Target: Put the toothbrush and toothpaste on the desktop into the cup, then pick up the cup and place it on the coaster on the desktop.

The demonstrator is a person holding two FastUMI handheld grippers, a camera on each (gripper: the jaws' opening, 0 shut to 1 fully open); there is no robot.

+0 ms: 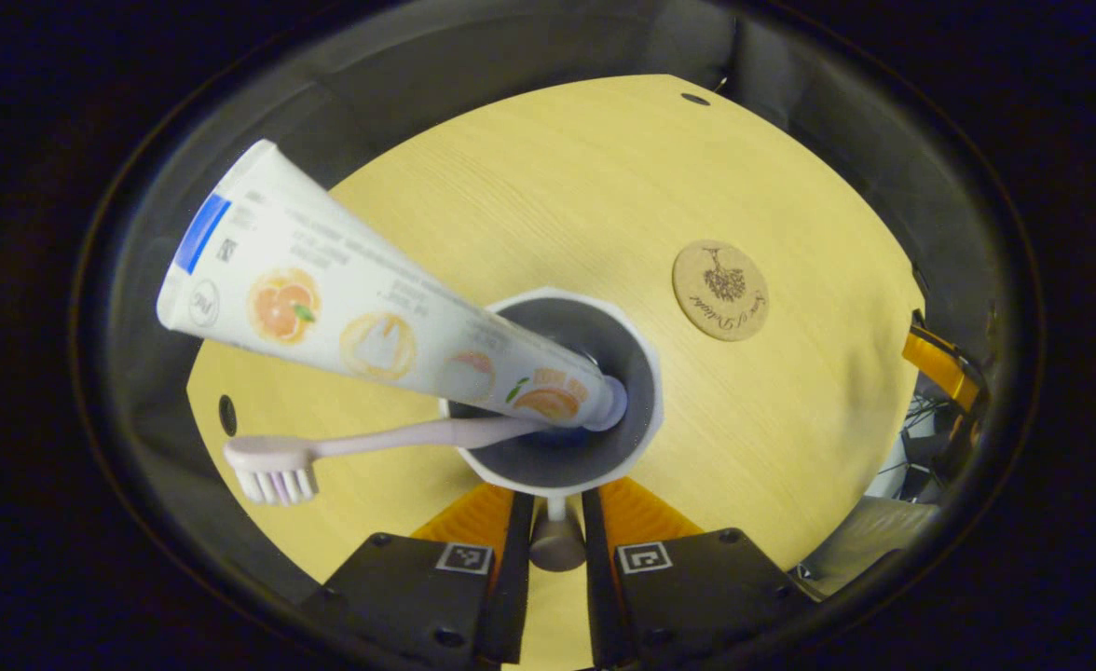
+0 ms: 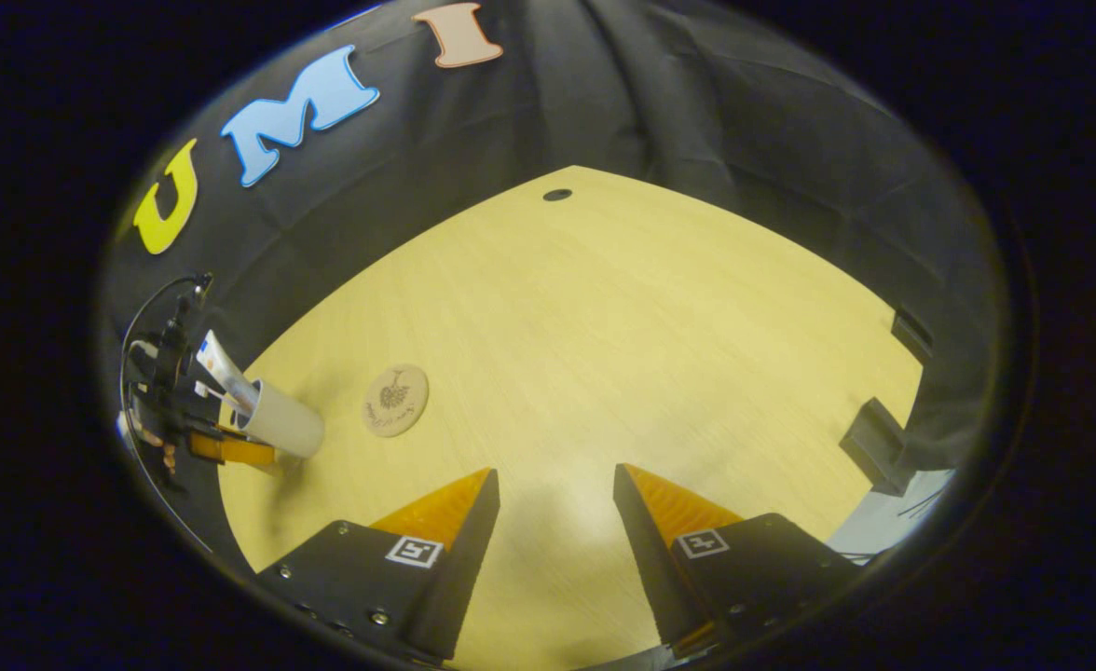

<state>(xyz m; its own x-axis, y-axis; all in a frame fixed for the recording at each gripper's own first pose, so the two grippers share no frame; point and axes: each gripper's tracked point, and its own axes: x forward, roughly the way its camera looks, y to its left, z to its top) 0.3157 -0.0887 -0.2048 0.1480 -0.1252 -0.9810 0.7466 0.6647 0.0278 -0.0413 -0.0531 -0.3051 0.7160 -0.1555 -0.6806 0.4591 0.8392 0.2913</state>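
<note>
- In the left gripper view, the left gripper [image 1: 555, 522] sits at the bottom edge with its two fingers drawn close together, clamped on the near rim of the cup [image 1: 643, 373].
- The cup is white outside and grey inside, seen from above, and it is held above the desk [image 1: 557, 186].
- A pale toothbrush [image 1: 362, 445] stands in the cup, its bristled head leaning out past the cup's left side.
- A toothpaste tube [image 1: 343, 298] also stands in the cup, cap end down, its flat wide end tilting up and out to the cup's left.
- Beyond the cup and to its right, a round cork coaster [image 1: 720, 290] lies flat on the desk, apart from the cup.
- In the right gripper view, the right gripper [image 2: 555, 494] hangs over bare desk with its fingers spread wide apart and nothing between them.
- Farther off in that view, at the left edge, the cup appears tilted in the other gripper, with the coaster just beside it to the right.
- Black cloth [image 2: 697, 112] walls the booth behind the desk.
</note>
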